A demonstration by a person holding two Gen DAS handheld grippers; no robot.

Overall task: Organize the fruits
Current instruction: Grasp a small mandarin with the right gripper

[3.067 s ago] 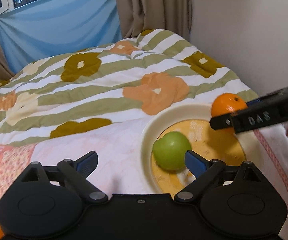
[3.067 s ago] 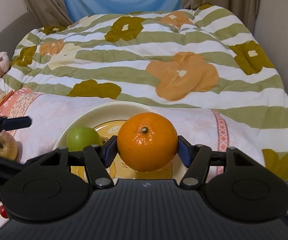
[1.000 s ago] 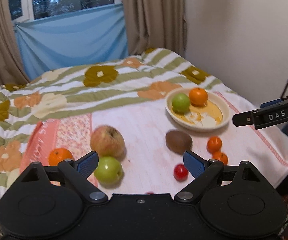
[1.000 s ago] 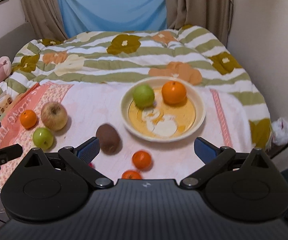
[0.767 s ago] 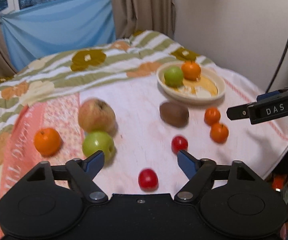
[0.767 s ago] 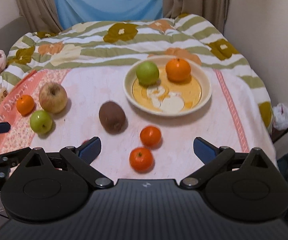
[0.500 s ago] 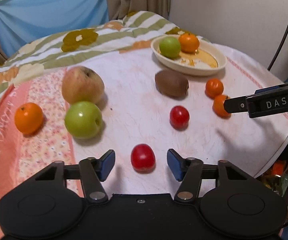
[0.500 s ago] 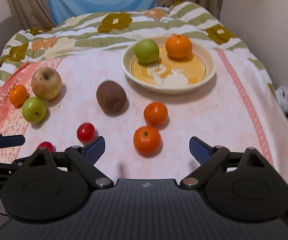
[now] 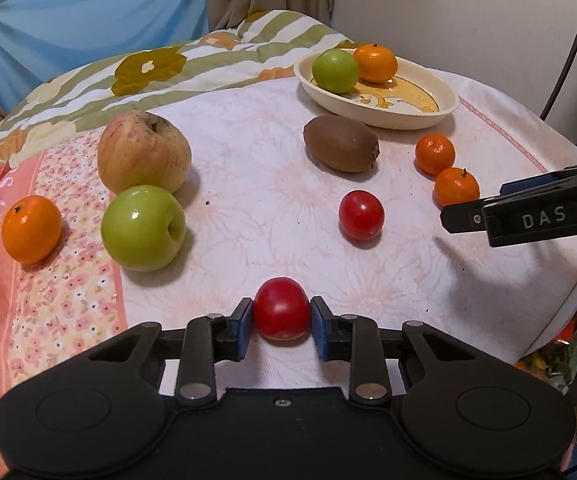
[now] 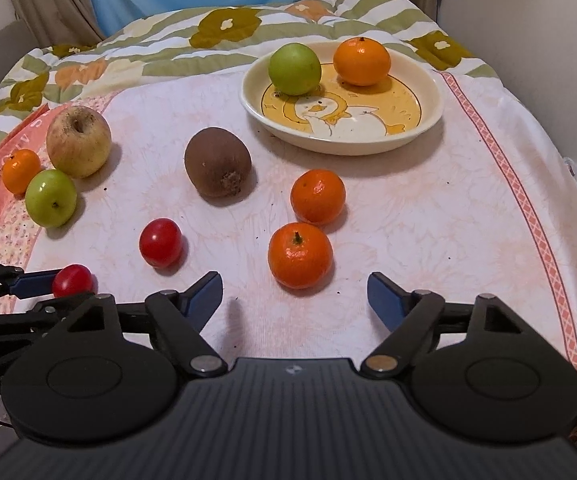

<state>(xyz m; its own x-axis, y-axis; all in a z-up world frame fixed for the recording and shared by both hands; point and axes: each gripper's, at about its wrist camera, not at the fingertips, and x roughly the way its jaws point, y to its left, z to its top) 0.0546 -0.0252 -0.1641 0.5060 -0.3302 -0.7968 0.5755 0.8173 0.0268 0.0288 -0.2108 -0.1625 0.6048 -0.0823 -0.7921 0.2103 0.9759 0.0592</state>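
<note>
So far only 2 fruits, a green apple (image 10: pixel 294 68) and an orange (image 10: pixel 362 61), sit in the plate (image 10: pixel 432 120). The left gripper (image 9: pixel 281 322) pinches a cherry tomato (image 9: pixel 281 314) on the cloth (image 10: pixel 428 216). The right gripper (image 10: pixel 294 292) is closing, empty, just short of a mandarin (image 10: pixel 300 255). 8 fruits remain outside the plate.

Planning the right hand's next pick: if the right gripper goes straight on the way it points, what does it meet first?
Probably the nearer mandarin, lying just ahead of the right gripper, whose closing jaws hold nothing.
</note>
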